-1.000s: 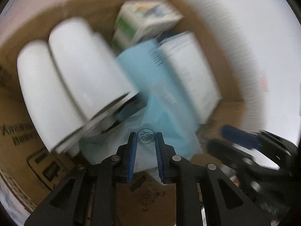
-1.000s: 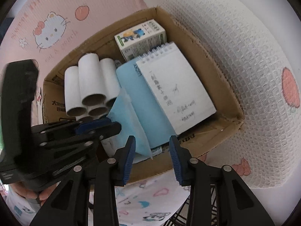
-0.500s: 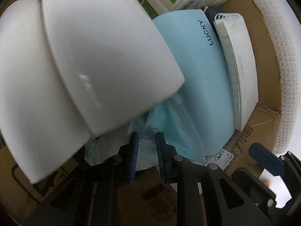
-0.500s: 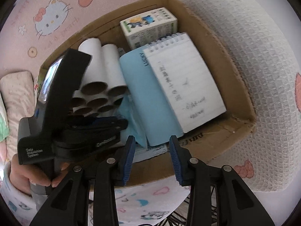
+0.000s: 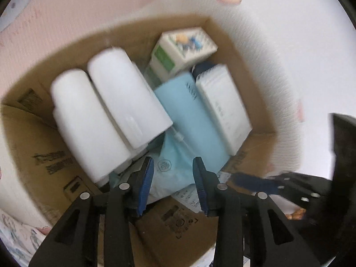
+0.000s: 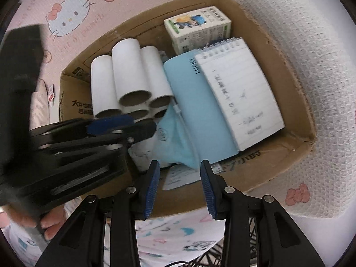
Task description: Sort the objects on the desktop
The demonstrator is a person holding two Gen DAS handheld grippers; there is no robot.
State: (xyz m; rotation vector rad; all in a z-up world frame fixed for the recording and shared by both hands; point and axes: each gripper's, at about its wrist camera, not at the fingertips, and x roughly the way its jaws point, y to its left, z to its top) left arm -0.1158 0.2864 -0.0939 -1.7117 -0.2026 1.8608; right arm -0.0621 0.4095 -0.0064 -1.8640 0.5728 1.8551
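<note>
A cardboard box (image 6: 278, 162) holds several white paper rolls (image 6: 131, 75), a light blue notebook (image 6: 195, 102), a spiral notepad (image 6: 240, 89), a small green-and-white carton (image 6: 198, 26) and a blue face mask (image 6: 173, 138). The mask (image 5: 171, 173) lies loose at the box's near end, by the rolls (image 5: 124, 102). My left gripper (image 5: 173, 162) hangs just above it. Its jaws are opening and the pads do not press on the mask. My right gripper (image 6: 180, 164) stands open over the box's near wall, nothing between its fingers.
The box rests on a white waffle blanket (image 6: 311, 44) beside a pink cartoon-cat cloth (image 6: 66, 20). A paper slip (image 6: 180, 178) lies under the mask. A person's hand (image 6: 51, 222) holds the left gripper at the lower left.
The left gripper let go of the mask, spread its jaws and pulled up and back from the rolls. The right gripper drifted only a little.
</note>
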